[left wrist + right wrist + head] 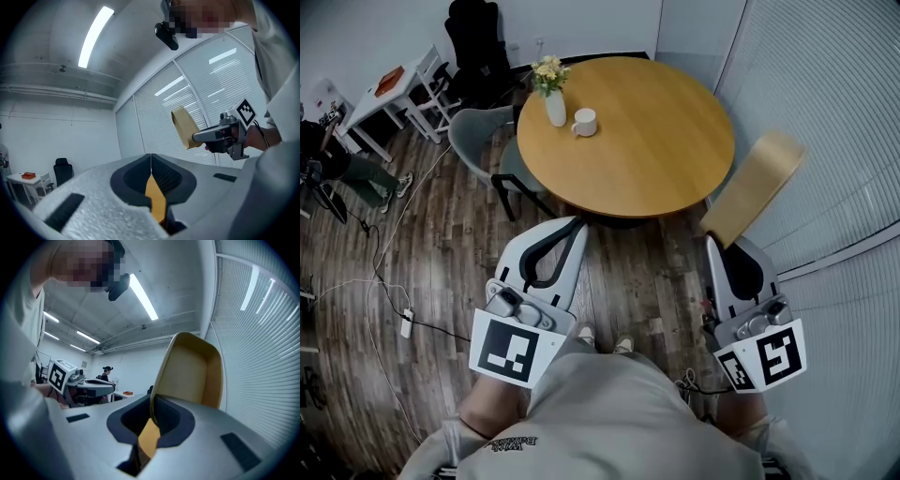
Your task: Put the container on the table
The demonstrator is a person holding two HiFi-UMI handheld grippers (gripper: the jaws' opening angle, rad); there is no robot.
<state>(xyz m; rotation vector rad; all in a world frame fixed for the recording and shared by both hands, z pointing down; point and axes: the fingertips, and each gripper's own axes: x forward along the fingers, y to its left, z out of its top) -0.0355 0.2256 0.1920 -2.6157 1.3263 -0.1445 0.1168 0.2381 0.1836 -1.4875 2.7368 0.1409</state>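
Right hand-held gripper (153, 405) is clamped on the edge of the tan container (756, 186), one wall pinched between its jaws. The container is in the air, tilted, with the open side showing in the right gripper view. It is not on the desk (661, 150): it hangs just off the desk's near right edge, over the wood floor (441, 239) and next to the white blinds (830, 141). From the head view I cannot tell whether it touches the desk rim.

Left hand-held gripper (578, 223) has its jaws together with nothing between them. It is held low, in front of the person and short of the desk's near edge, well apart from the container.

The desk is round and wooden. A white vase (555, 107) with yellow flowers (548, 73) stands on its far left part, and a white mug (584, 122) sits just beside it. The rest of the top is bare. A grey chair (478, 131) is at the desk's left side, and a small white side table (389, 94) stands further left by the wall.
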